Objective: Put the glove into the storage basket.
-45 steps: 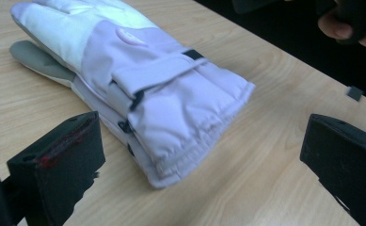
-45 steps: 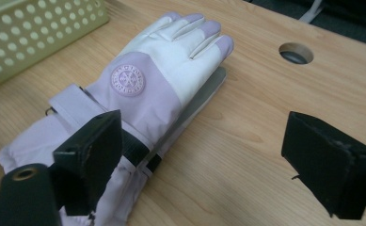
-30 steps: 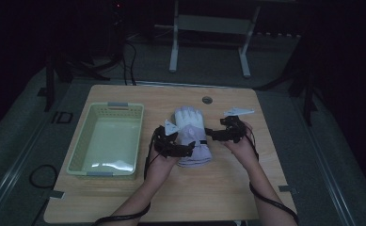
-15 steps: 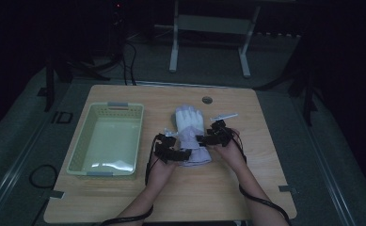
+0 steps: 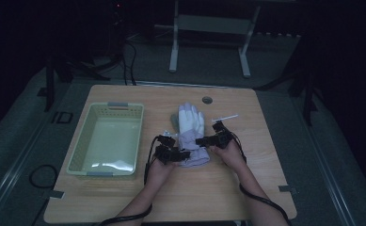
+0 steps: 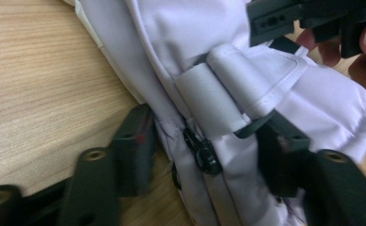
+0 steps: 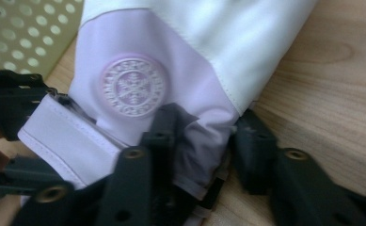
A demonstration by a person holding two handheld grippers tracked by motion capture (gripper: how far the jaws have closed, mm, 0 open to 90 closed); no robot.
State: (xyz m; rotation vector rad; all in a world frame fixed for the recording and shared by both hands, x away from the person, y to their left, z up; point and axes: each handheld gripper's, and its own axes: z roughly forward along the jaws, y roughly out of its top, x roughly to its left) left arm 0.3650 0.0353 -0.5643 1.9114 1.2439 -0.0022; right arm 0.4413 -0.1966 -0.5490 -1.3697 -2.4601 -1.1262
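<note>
A white glove [image 5: 190,133] lies on the bench [image 5: 265,188] just right of the green basket [image 5: 106,139], its long axis running away from the person, fingers far, cuff near; the left tool [image 5: 183,154] meets the cuff from the left, the right tool [image 5: 200,140] from the right, equally close; both forearms reach in from below; each tool's jaws stand spread around a cuff edge, not yet pinching.
</note>
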